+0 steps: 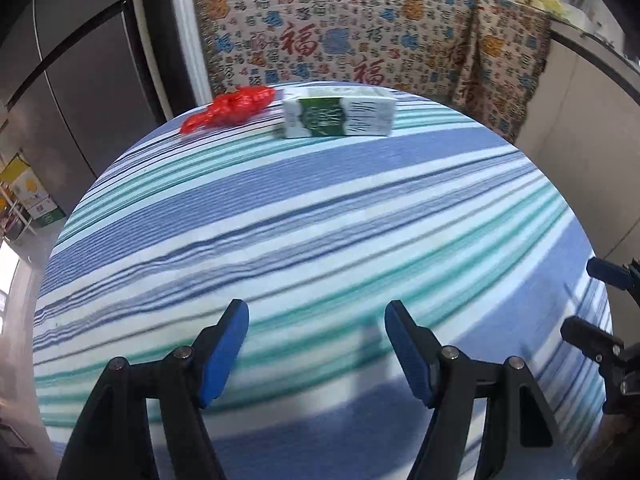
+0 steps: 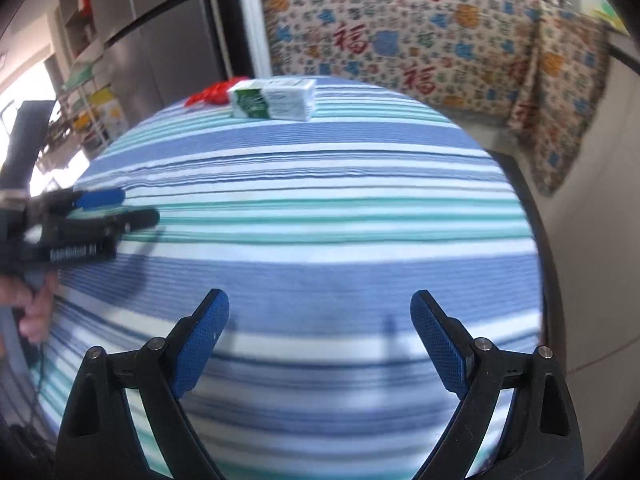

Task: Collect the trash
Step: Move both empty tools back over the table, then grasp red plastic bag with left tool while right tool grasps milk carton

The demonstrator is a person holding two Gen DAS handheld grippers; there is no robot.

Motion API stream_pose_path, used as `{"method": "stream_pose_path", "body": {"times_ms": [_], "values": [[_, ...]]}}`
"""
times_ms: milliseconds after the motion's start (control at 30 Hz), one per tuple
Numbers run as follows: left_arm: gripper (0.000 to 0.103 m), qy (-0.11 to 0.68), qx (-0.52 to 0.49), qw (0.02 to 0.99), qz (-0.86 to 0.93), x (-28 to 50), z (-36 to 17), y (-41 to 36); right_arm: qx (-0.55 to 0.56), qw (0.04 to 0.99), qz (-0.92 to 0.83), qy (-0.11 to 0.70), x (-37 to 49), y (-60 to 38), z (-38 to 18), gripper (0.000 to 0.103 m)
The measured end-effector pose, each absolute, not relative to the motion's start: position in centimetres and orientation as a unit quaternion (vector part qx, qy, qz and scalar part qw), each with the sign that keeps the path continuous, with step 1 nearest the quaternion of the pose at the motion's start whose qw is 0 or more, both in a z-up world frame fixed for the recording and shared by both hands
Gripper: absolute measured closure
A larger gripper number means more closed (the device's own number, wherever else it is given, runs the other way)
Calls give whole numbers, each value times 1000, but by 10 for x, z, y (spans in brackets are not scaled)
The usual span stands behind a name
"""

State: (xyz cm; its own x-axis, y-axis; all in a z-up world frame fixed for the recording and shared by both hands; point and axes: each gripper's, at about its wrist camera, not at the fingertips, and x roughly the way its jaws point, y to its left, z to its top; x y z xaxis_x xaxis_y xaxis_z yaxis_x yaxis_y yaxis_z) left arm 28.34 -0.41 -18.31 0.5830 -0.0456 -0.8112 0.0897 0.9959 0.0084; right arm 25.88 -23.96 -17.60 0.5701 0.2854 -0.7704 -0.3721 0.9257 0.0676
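Note:
A crumpled red plastic bag (image 1: 230,110) (image 2: 208,94) lies at the far edge of the round table (image 1: 320,208) (image 2: 320,240), which has a blue, white and teal striped cloth. Right beside it lies a white and green carton (image 1: 338,112) (image 2: 274,100) on its side. My left gripper (image 1: 316,308) (image 2: 138,206) hovers open over the near part of the cloth, far short of both items, with nothing between its blue pads. My right gripper (image 2: 319,296) (image 1: 582,296) is open wide and empty too, just to the right of the left one.
A cloth printed with red characters (image 1: 340,28) hangs over furniture behind the table. A grey refrigerator (image 1: 80,80) stands at the left, with a rack of boxes (image 2: 92,108) near it. A counter (image 1: 580,80) runs along the right. A hand (image 2: 34,312) holds the left gripper.

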Motion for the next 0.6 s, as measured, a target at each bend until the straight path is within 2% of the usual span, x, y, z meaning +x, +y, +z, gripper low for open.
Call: {"method": "stream_pose_path", "body": {"times_ms": [133,300,400,467,533,600], "values": [[31,457,-10,889,-22,330,-194,55,-74,874,197,437,285,-212,-188,10],[30,439,14,898,-23,381,-196,87,-104,862,211,448,324,-201,-202,10],[21,440,24,897,-32,403,-197,91,-105,861,231,440,355,-196,-204,9],[10,445,27,895,-36,418,-198,96,-107,857,243,442,383,-192,-204,6],[6,447,27,893,-38,426,-199,97,-111,851,254,446,412,-185,-205,1],[6,448,28,893,-39,429,-199,96,-123,845,272,443,439,-174,-206,1]]}}
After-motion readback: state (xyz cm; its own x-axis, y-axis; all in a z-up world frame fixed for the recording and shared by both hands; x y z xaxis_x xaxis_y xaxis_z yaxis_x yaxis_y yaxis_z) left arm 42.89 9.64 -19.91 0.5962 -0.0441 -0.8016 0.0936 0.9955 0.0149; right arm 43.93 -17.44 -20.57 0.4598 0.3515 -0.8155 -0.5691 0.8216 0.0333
